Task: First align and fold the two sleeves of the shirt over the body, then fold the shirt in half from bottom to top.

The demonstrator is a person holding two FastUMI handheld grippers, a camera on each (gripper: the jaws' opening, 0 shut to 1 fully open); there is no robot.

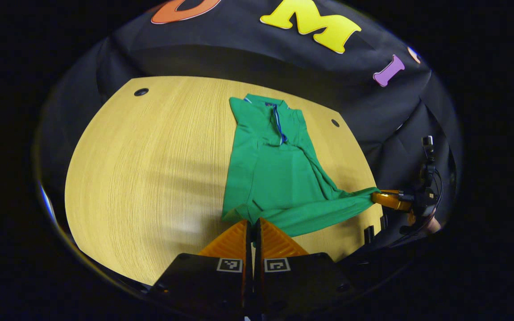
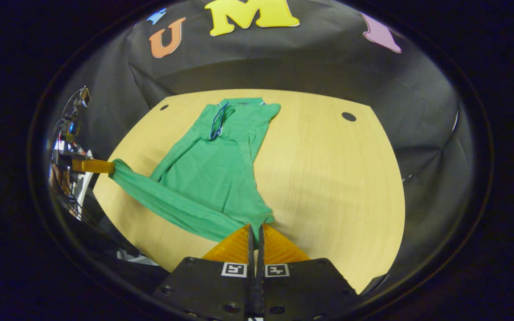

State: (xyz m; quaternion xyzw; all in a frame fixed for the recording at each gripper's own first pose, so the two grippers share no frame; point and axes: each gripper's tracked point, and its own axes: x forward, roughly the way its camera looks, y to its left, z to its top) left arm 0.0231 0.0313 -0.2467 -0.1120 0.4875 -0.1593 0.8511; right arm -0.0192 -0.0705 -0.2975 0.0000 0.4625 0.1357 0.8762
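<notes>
A green polo shirt (image 1: 279,178) lies on the wooden table (image 1: 150,156), collar at the far end, both sleeves folded in over the body. My left gripper (image 1: 253,221) is shut on the near left corner of the bottom hem. My right gripper (image 1: 379,198) pinches the other hem corner, out past the table's right edge. The hem stretches taut between them, slightly raised. In the right gripper view, the shirt (image 2: 212,174) runs away from my right gripper (image 2: 255,228), which is shut on its hem corner. The left gripper (image 2: 105,166) holds the far corner at the left.
The table (image 2: 328,178) has bare wood to the right of the shirt in the right gripper view, and a dark round hole (image 2: 349,117) near its far corner. Another hole (image 1: 141,92) sits at the far left. A hand (image 1: 433,225) holds the right gripper beyond the table edge.
</notes>
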